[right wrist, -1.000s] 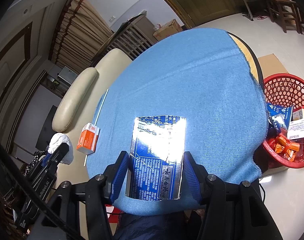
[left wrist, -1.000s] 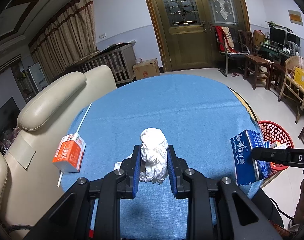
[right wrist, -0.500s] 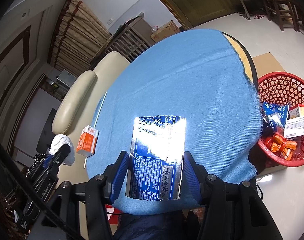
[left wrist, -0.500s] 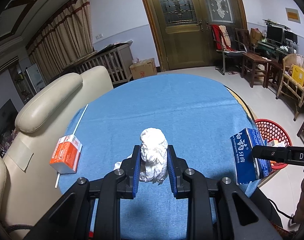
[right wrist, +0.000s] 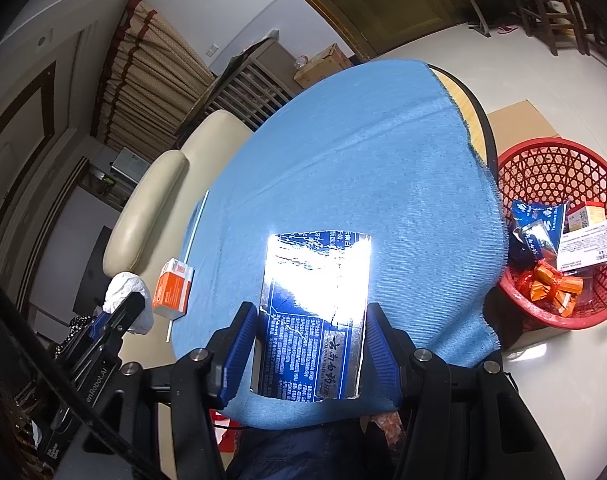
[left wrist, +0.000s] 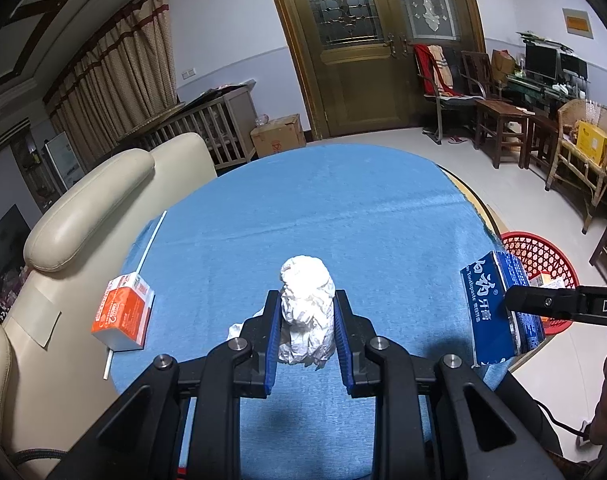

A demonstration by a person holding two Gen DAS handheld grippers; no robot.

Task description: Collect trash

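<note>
Holding two pieces at once: left gripper (left wrist: pixel 306 322) is clamped narrow on a crumpled white tissue wad (left wrist: pixel 307 312), right gripper (right wrist: pixel 311 344) is clamped on a blue toothpaste box (right wrist: pixel 315 312), its long axis running along the fingers, far end sticking out past the tips. Both loads hang above the near edge of the blue-clothed surface (left wrist: pixel 343 208). What the next move turns on, I'd say: the red basket (right wrist: pixel 563 184) sits on the floor off the surface's right edge, lower than both grippers, so both loads have to travel right and down. Right gripper is clearly the nearer one; in the left view the box (left wrist: pixel 499 308) overlaps the basket rim (left wrist: pixel 543 248), while the tissue sits mid-surface, well apart from it. I'd drop the box first, then swing the tissue across. Basket already has cartons and wrappers in it. Left on the surface: an orange carton (left wrist: pixel 123 312) at the near-left edge, with a thin white straw (left wrist: pixel 151 240) lying along that left edge and running under or beside it, can't tell which. Left gripper is the closer one for those. Risk I see: tissue is soft, could slip during the swing.
</note>
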